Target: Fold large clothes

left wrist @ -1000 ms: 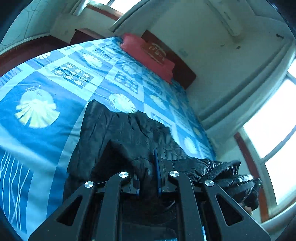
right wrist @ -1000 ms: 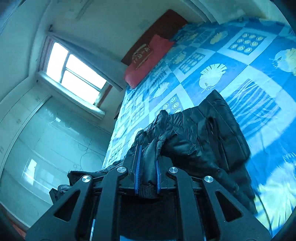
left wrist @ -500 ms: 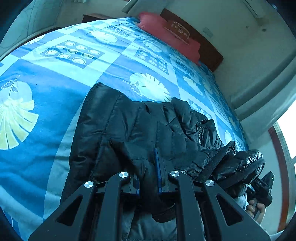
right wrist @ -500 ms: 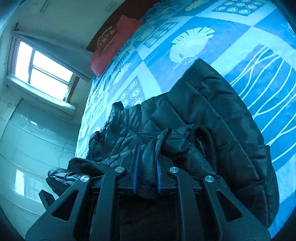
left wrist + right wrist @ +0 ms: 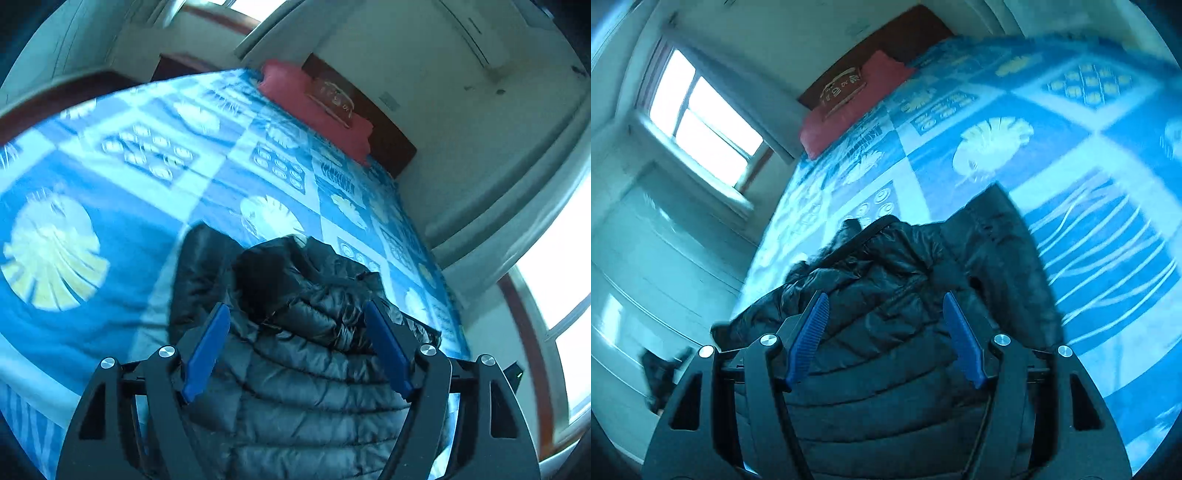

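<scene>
A black quilted puffer jacket [image 5: 306,354] lies folded in a heap on the blue patterned bedspread [image 5: 110,192]. My left gripper [image 5: 297,314] is open, its blue pads spread wide above the jacket and holding nothing. In the right wrist view the same jacket [image 5: 886,332] lies below my right gripper [image 5: 882,306], which is also open and empty, its blue pads [image 5: 809,336] wide apart over the quilted fabric. The jacket's near end is hidden behind both gripper frames.
A red pillow [image 5: 317,107] lies at the dark wooden headboard [image 5: 391,136] at the far end of the bed. Bright windows [image 5: 701,118] and a pale wardrobe [image 5: 646,277] stand beside the bed. The bedspread [image 5: 1071,147] stretches wide around the jacket.
Both grippers were shut on folds of the jacket; now both have opened and let the fabric go. The jacket has dropped onto the bed, and both views have tilted up slightly.
</scene>
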